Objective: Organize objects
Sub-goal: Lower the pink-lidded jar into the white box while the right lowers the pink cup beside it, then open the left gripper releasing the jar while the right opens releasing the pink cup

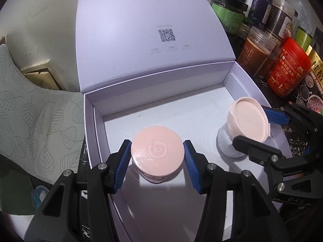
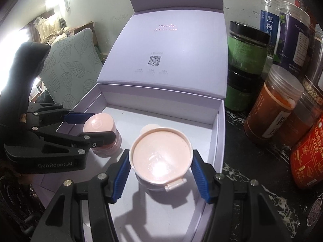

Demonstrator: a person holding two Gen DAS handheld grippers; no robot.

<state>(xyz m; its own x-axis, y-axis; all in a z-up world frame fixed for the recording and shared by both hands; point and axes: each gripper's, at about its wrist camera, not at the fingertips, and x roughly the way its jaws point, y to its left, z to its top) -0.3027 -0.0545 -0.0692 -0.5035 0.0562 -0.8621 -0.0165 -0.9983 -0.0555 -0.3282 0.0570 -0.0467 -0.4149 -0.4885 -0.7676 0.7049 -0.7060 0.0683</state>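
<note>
- Jars first: two pink ones, both over the floor of the open white box (image 1: 94, 125). The flat-lid jar (image 1: 157, 154) sits toward the box's left side, the cup-shaped jar (image 2: 161, 157) toward its right, well apart from each other.
- Left gripper (image 1: 157, 159) is pinching the flat-lid jar, blue pads against both sides of the lid.
- Right gripper (image 2: 160, 167) is clamped round the cup-shaped jar the same way, pads touching its rim on both sides (the little hinge tab faces the camera).
- Can't tell for sure if either jar is already touching the floor; shadows sit right under them, so they look very low.
- Box lid (image 1: 153, 32) stands propped up at the back, QR code showing, so nothing blocks the way in.
- Outside the box: a crowd of food jars (image 2: 248, 50) and a red tin (image 1: 288, 70) on the right, a leaf-print cushion (image 1: 30, 104) on the left.
- Step in hand, I'd say: placing both jars in the box. Next move calls for setting them flat, then spreading the fingers without tipping the jars, and lifting straight out clear of the walls.
</note>
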